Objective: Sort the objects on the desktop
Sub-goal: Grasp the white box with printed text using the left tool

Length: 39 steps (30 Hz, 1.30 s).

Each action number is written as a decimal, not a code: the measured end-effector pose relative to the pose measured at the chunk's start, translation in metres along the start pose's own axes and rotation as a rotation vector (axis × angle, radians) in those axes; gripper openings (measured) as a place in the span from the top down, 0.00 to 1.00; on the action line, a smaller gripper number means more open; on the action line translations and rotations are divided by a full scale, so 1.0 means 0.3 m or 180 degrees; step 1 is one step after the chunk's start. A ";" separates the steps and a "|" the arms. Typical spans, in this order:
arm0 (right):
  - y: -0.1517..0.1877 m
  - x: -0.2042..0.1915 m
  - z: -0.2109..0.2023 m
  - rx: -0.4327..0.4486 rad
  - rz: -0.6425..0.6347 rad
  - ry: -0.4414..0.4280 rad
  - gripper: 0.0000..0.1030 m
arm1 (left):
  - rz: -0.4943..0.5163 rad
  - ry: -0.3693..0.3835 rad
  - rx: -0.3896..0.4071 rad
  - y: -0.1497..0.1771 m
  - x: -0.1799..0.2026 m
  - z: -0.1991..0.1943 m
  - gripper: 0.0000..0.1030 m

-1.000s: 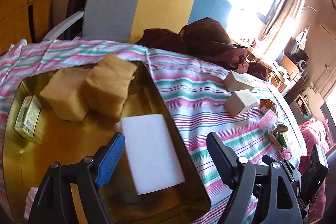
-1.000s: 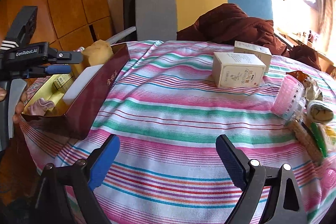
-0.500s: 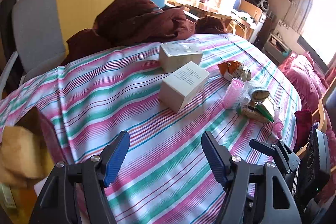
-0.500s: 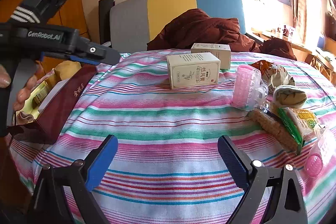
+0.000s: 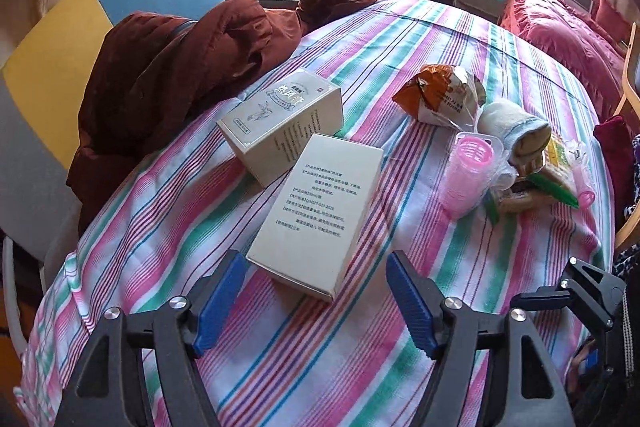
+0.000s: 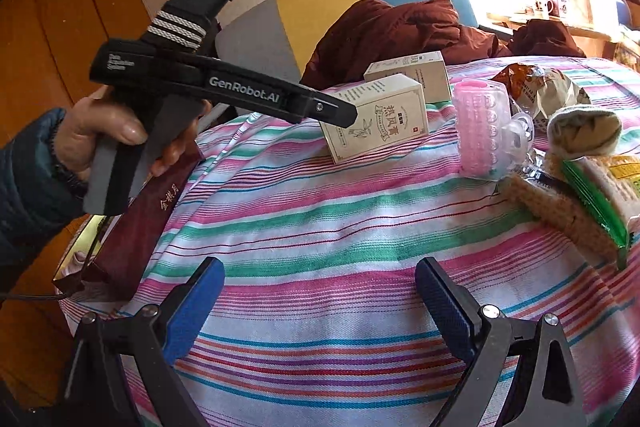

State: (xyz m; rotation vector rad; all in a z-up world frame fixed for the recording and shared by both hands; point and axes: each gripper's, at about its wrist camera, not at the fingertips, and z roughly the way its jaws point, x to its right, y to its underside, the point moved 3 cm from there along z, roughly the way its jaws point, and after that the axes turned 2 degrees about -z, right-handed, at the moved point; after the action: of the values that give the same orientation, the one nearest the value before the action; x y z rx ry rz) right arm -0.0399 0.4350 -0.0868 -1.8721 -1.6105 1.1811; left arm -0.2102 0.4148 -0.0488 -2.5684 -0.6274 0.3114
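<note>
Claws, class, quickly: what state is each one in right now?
Left claw: open, holding nothing, just short of the nearer cream cardboard box.
Right claw: open, empty, over the striped tablecloth.

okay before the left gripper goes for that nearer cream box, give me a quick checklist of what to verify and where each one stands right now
1. Left gripper open: ok.
2. Nearer cream box lined up between the fingers: ok; its near end lies just ahead of them.
3. Box separate from the second cream box: cannot tell; their corners meet or overlap in the left wrist view.
4. Right gripper open, holding nothing: ok.
5. Dark red storage box within reach at the table's left edge: ok.
</note>
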 end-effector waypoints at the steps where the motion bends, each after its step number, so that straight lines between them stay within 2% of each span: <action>1: 0.000 0.001 0.001 0.0003 0.0011 -0.0022 0.05 | 0.0015 0.0012 -0.0001 -0.004 -0.008 0.009 0.25; 8: 0.001 0.007 0.000 0.0012 0.0072 -0.0120 0.04 | -0.0091 0.0200 -0.0044 -0.027 -0.038 0.062 0.23; 16: -0.001 0.012 0.002 0.0001 0.0109 -0.0196 0.01 | -0.0224 0.0283 -0.0011 -0.042 -0.013 0.090 0.25; 20: -0.001 0.011 0.003 -0.0003 0.0119 -0.0209 0.00 | -0.0310 0.0233 0.0013 -0.044 -0.023 0.096 0.36; 23: -0.002 0.011 0.006 -0.0006 0.0125 -0.0210 0.00 | -0.0343 0.0179 0.0001 -0.036 -0.017 0.101 0.39; 26: -0.002 0.011 0.008 -0.0011 0.0129 -0.0209 0.00 | -0.0352 0.0119 -0.0003 -0.018 0.002 0.099 0.44; 29: -0.002 0.011 0.008 -0.0015 0.0128 -0.0205 0.00 | -0.0502 0.0076 -0.0007 0.014 0.010 0.083 0.49; 39: -0.001 0.009 0.012 -0.0059 0.0078 -0.0181 0.00 | -0.1175 -0.0102 0.0035 0.196 0.000 -0.033 0.50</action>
State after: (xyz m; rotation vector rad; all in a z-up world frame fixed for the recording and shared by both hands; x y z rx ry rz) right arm -0.0431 0.4367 -0.0896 -1.8909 -1.6380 1.2446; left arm -0.1848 0.3648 -0.0695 -2.3781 -1.0863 0.2289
